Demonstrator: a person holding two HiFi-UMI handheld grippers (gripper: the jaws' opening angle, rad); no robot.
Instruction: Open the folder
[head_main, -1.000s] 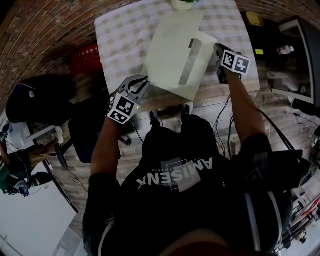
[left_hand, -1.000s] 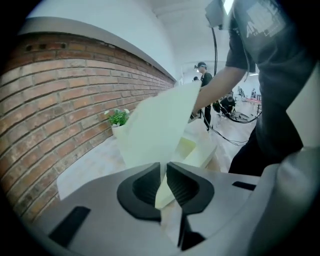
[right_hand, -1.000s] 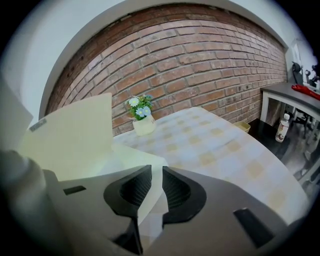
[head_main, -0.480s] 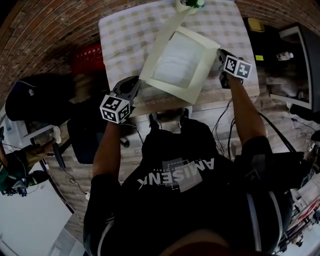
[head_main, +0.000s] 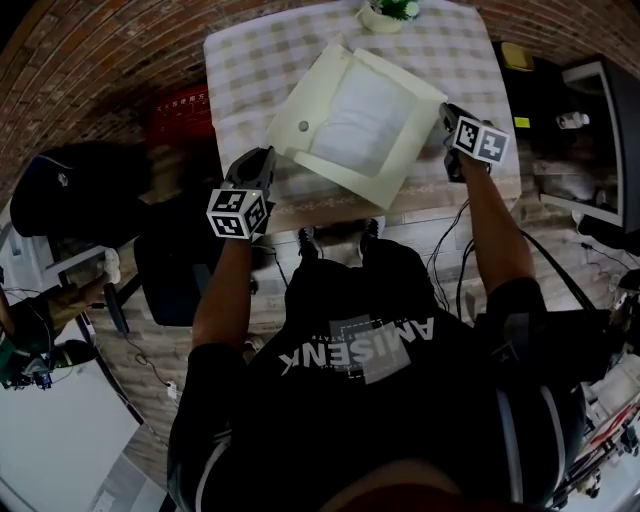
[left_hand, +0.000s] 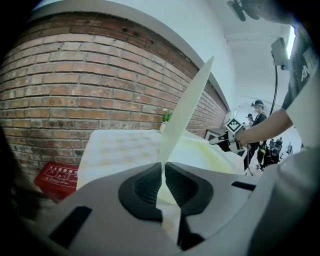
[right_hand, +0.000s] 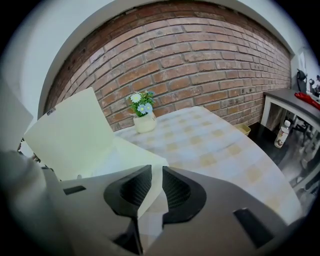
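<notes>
A cream folder (head_main: 360, 125) lies open on the checked tablecloth (head_main: 250, 60), with white sheets showing inside. Its cover (head_main: 300, 120), which has a snap button, is swung out to the left. My left gripper (head_main: 262, 158) is at the cover's near left edge. In the left gripper view the cover (left_hand: 187, 107) rises edge-on from between the closing jaws (left_hand: 163, 165), and the pads are on it. My right gripper (head_main: 447, 112) is at the folder's right corner. In the right gripper view that corner (right_hand: 145, 162) is pinched between its pads (right_hand: 151, 172).
A small white pot of flowers (head_main: 388, 10) stands at the table's far edge, just beyond the folder. A red crate (head_main: 175, 115) is on the floor left of the table. Dark furniture and a shelf (head_main: 590, 120) stand to the right. The brick wall (right_hand: 200, 60) lies behind.
The cover has swung from upright over to the left, exposing the inside of the folder. My left gripper rolled and moved with it. The right gripper stayed in place.
</notes>
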